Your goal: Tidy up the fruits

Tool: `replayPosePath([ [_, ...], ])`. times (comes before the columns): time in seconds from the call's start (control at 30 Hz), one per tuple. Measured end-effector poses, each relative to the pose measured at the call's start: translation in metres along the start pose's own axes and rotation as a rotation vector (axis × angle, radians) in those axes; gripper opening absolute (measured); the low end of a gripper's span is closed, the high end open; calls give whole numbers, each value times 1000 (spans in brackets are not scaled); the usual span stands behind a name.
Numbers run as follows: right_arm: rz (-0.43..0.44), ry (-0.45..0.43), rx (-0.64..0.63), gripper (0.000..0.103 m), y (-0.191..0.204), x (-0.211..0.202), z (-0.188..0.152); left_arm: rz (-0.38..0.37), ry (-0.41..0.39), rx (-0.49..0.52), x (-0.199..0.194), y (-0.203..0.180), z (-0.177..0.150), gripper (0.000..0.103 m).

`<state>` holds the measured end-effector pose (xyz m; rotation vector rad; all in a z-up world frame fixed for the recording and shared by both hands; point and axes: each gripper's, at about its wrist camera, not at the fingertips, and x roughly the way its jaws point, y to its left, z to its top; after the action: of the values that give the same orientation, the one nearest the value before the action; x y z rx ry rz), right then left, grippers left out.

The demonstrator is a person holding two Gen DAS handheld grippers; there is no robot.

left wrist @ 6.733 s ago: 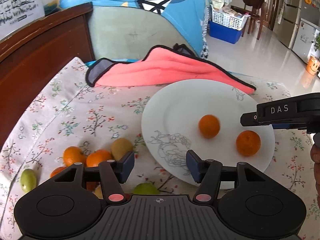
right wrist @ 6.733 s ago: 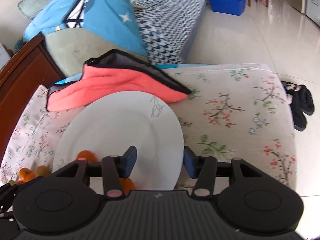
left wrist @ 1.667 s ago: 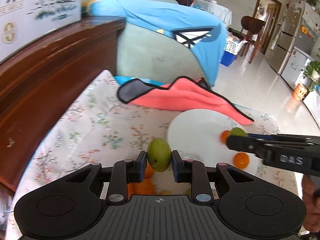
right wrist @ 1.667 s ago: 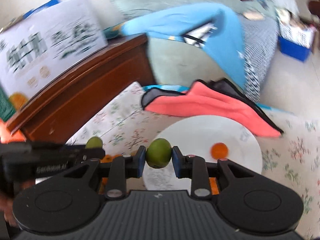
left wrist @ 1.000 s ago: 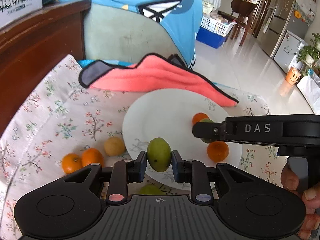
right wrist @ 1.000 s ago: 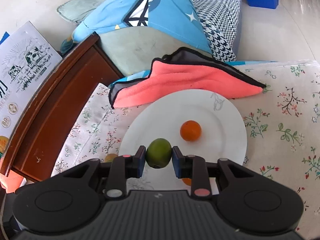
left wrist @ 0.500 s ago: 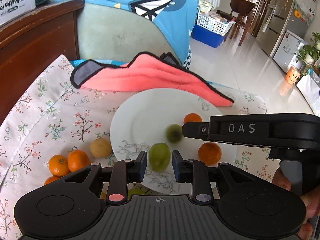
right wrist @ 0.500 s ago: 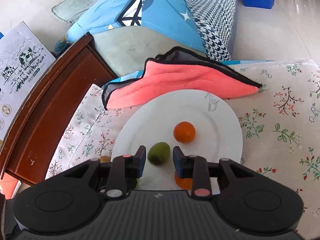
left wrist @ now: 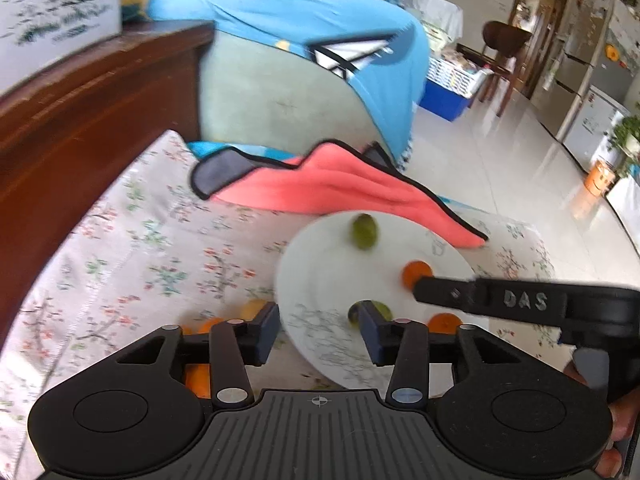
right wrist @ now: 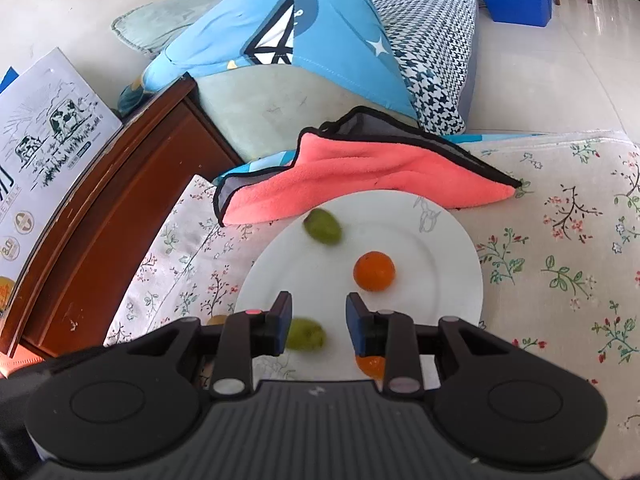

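Both green fruits are released onto the white plate [right wrist: 448,236]: the far green fruit [right wrist: 322,226] lies near its back rim, the near green fruit [right wrist: 306,334] by the front. The left gripper [left wrist: 318,328] has just been opening, its jaws parted and empty; the right gripper [right wrist: 316,322] likewise stands slightly open, holding nothing. Two oranges [right wrist: 374,271] share the plate, and more oranges [left wrist: 208,326] remain on the floral cloth [left wrist: 132,260]

Both green fruits [right wrist: 322,226] [right wrist: 306,334] dropped from grippers onto plate [right wrist: 452,236].

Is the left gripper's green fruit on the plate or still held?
On the plate: left gripper is open, jaws just opened, nothing between them.
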<state>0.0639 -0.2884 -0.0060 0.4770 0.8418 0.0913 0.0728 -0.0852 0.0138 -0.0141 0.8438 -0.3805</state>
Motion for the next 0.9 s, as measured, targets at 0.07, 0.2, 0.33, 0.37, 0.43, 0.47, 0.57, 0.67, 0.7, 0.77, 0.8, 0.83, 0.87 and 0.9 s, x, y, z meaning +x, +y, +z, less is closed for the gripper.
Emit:
replayPosePath([
  [0.07,4,3,-9,31,1,-1,-1,5,-11,-26,-6,9,3,44],
  [0.2,8,4,-42,31,6,-5,-5,33,-24,-54,-17,25,5,46],
  [0.33,21,12,-66,31,11,-8,-8,54,-25,-79,-26,41,4,47],
  [0.37,25,15,-71,31,13,-8,-9,61,-24,-86,-28,45,2,49],
  [0.43,36,22,-85,31,16,-9,-12,73,-22,-99,-33,53,0,51],
  [0.47,41,26,-91,31,17,-9,-13,78,-21,-107,-35,57,-1,52],
  [0.57,56,42,-116,31,22,-10,-19,85,-16,-117,-39,66,-5,53],
  [0.67,71,61,-143,31,28,-10,-26,94,-6,-121,-41,73,-11,57],
  [0.7,75,68,-149,31,30,-10,-28,95,-1,-122,-41,75,-13,57],
  [0.77,85,86,-160,31,34,-8,-33,92,12,-123,-41,78,-17,57],
  [0.8,91,94,-164,31,35,-8,-35,91,19,-122,-41,80,-19,57],
  [0.83,98,103,-164,31,37,-7,-37,92,29,-122,-40,81,-22,57],
  [0.87,108,113,-159,31,37,-6,-39,94,38,-123,-39,82,-24,57],
  [0.9,119,123,-151,31,38,-6,-40,96,50,-124,-37,84,-27,57],
])
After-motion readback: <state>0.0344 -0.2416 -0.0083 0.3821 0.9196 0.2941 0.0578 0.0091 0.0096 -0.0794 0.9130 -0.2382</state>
